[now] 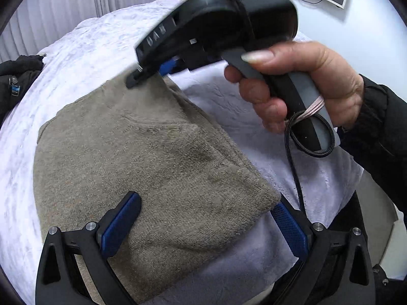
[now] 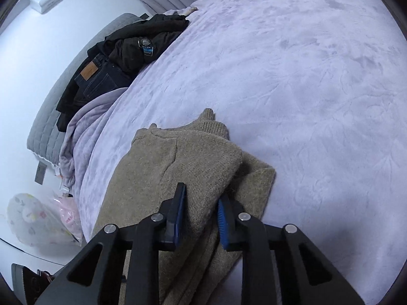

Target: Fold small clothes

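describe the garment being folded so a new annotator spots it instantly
Start from the lavender plush blanket covering the bed. Near its front edge lies the beige knit sweater, ribbed collar pointing away. Unlike the dark clothes pile at the bed's side, it is tan and fuzzy.

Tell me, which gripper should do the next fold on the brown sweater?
Probably the right gripper: it is pinching a lifted fold of the brown sweater, so it can carry that over. The left gripper is open, its fingers spread around the sweater's near corner, holding nothing.
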